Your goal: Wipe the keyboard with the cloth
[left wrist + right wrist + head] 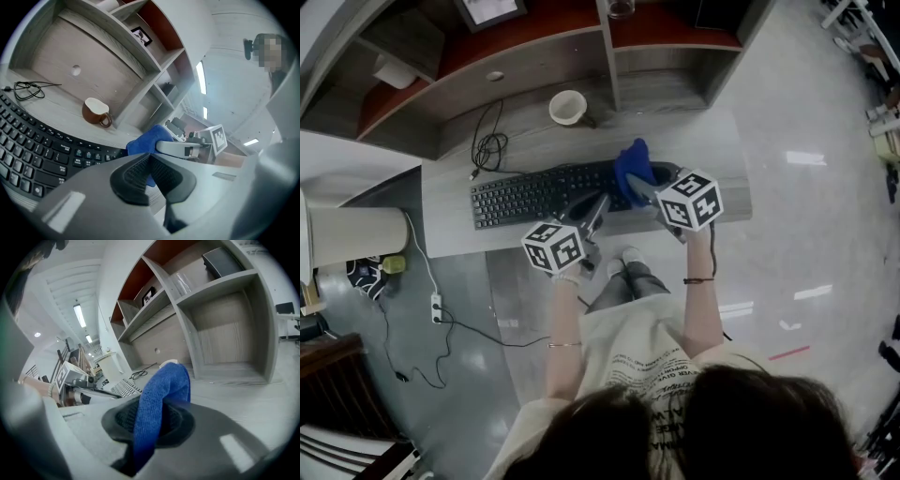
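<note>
The black keyboard (534, 195) lies along the grey desk (534, 141). A blue cloth (633, 166) stands bunched over the keyboard's right end, and my right gripper (640, 188) is shut on it. In the right gripper view the cloth (161, 401) runs up between the two pads and folds over them. My left gripper (599, 206) hovers at the keyboard's front edge, just left of the cloth, shut with nothing between its pads (140, 176). From the left gripper view the cloth (145, 140) and one finger of the right gripper (180, 148) sit just ahead, with the keyboard (37, 150) to the left.
A brown mug with a white inside (568, 107) stands on the desk behind the keyboard. The coiled keyboard cable (490, 145) lies at the back left. Shelf compartments (609, 47) rise behind the desk. A power strip and cables (437, 307) lie on the floor at left.
</note>
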{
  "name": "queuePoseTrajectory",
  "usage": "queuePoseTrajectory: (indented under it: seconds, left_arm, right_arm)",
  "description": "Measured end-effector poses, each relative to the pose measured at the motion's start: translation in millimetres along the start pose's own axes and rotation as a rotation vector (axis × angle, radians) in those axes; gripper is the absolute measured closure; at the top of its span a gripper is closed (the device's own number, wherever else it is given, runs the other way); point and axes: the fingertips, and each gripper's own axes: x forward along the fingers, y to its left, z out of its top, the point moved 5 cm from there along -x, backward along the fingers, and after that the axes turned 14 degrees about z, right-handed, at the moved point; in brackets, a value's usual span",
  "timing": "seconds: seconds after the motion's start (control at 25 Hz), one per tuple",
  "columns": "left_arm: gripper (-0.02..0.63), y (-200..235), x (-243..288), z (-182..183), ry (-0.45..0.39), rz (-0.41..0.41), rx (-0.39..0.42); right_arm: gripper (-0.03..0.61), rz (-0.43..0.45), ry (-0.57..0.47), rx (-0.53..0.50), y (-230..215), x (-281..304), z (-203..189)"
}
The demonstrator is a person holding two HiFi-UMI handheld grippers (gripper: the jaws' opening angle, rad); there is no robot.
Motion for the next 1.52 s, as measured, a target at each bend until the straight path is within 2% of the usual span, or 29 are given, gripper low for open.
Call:
queuePoseTrajectory:
  seconds: [0.28,0.48,1.0,1.52]
  left_arm:
    - [0.615,9.2,-4.4,4.0,-0.010,0.034,0.001]
    - [0.615,22.2,-10.3,6.0,-0.004,0.036,0.005]
    - [0.615,53.1,-28.6,11.3,0.054,-0.069,0.026]
    - [0.615,88.3,-52.9,17.2,0.088,-0.109,0.046]
  right_arm:
    - [0.520,0.028,0.011,0.001,6.3,8.5,-1.2]
    - [0.520,0.011,0.009,0.014,9.3,18.1,-3.3]
    - [0.520,-0.138,0.000,0.068,26.3,48.3,-7.5]
    - [0.520,-0.280,-0.050,0.134,39.5,65.7,-15.2]
